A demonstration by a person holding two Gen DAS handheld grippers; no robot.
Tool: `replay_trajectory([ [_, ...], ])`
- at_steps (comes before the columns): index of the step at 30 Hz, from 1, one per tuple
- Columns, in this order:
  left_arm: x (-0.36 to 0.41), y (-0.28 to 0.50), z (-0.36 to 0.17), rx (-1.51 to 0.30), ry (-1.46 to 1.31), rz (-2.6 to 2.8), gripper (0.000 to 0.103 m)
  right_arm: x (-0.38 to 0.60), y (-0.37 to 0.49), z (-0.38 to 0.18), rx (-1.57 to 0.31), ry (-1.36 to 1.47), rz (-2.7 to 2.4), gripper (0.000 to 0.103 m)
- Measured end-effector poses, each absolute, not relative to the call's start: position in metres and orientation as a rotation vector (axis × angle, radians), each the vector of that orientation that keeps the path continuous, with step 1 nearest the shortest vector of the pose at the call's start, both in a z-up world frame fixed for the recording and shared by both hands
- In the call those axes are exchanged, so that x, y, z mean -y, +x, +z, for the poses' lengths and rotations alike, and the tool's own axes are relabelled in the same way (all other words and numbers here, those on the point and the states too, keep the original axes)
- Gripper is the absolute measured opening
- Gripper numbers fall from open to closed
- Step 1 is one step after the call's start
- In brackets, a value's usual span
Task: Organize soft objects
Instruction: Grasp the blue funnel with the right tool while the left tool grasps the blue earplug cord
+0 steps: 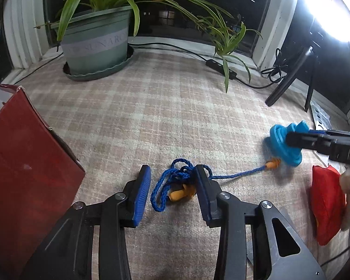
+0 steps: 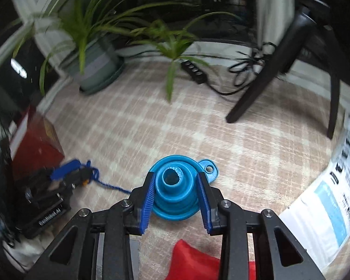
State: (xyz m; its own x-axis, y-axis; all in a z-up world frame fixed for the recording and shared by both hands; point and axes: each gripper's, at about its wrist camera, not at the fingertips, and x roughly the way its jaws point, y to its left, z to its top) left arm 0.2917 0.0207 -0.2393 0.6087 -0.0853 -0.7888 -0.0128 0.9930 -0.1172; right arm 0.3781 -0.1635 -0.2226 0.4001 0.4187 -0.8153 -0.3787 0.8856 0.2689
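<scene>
Two tools are in view, and you hold one in each hand. Your right tool is closed on the blue collapsible funnel, its ribbed blue pads pressing the stepped sides; from the left wrist view the funnel looks tipped and blurred, so you cannot tell whether its rim touches the checked carpet. Your left tool stands partly open over a tangle of blue cord with an orange earplug in it. The right pad touches the cord, the left pad stands clear of it (nothing gripped). The cord runs taut to a second orange earplug just beneath the funnel, and that end is partly hidden.

A red beanbag lies near the right edge, half covered by something pale and blurred that you cannot make out. In the right wrist view only its top corner shows between the tool arms. A red box is cut off at the left, so its inside cannot be seen. The potted plant stands well behind.
</scene>
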Motion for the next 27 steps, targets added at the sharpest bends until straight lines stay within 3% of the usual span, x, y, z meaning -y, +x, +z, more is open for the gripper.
replay_trajectory([
  [9,-0.016,0.290,-0.240,-0.914,-0.104,-0.068,0.036,0.170,0.378,-0.224,-1.039,-0.026,0.464,0.032],
  [16,-0.014,0.290,-0.240,-0.916,-0.100,-0.097,0.050,0.154,0.374,-0.233,-1.056,-0.120,0.470,0.032],
  [19,-0.012,0.291,-0.241,-0.912,-0.086,-0.096,0.050,0.151,0.374,-0.234,-1.057,-0.144,0.467,0.032],
  [23,-0.011,0.293,-0.242,-0.912,-0.075,-0.092,0.049,0.152,0.373,-0.234,-1.059,-0.152,0.465,0.032],
  [27,-0.011,0.297,-0.243,-0.913,-0.068,-0.079,0.035,0.151,0.372,-0.235,-1.057,-0.158,0.463,0.032],
])
